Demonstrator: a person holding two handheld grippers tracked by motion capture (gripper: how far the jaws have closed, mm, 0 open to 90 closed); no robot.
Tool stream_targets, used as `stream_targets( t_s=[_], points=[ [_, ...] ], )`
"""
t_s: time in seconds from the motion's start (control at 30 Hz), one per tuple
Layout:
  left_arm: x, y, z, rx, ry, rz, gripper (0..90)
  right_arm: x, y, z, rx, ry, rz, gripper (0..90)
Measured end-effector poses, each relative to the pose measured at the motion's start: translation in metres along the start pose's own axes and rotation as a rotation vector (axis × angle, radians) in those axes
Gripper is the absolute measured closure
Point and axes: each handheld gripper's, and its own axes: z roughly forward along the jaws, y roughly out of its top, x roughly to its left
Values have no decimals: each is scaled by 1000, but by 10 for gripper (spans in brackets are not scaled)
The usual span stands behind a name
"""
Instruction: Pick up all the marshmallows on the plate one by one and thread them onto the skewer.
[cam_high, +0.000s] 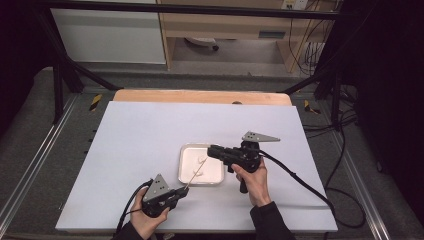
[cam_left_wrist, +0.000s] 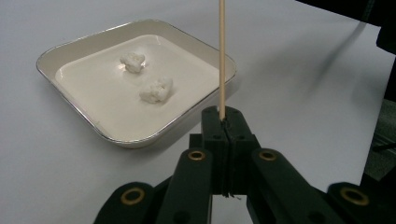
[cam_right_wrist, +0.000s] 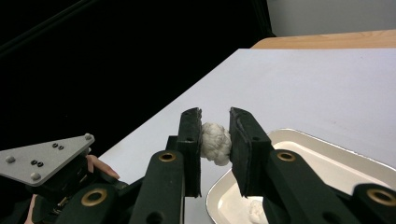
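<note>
A shallow white square tray (cam_high: 182, 165) lies in the middle of the white table. Two white lumpy pieces (cam_left_wrist: 133, 61) (cam_left_wrist: 156, 90) rest inside it. My left gripper (cam_left_wrist: 226, 116) is shut on a thin wooden skewer (cam_left_wrist: 222, 56), which points up and away over the tray's near edge. In the high view that gripper (cam_high: 183, 191) sits in front of the tray, with the skewer (cam_high: 196, 175) slanting over it. My right gripper (cam_right_wrist: 215, 116) is shut on a third white lumpy piece (cam_right_wrist: 215, 141), held above the tray's corner (cam_right_wrist: 299, 136). From above, the right gripper (cam_high: 211, 150) reaches in from the tray's right side.
The white sheet (cam_high: 150, 125) covers the table, and a wooden edge (cam_high: 200, 96) shows at the far side. A black cable (cam_high: 300, 180) trails from the right gripper across the table's right part. Black frame bars (cam_high: 60, 75) and floor cables (cam_high: 345, 125) stand around the table.
</note>
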Motion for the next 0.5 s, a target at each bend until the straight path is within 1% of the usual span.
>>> stream_targets(
  t_s=[0.13, 0.5],
  points=[
    [0, 0, 0, 0, -1, 0, 886, 0, -1, 2, -7, 15, 10, 752],
    [0, 0, 0, 0, 3, 0, 886, 1, -3, 3, 2, 24, 17, 760]
  ],
)
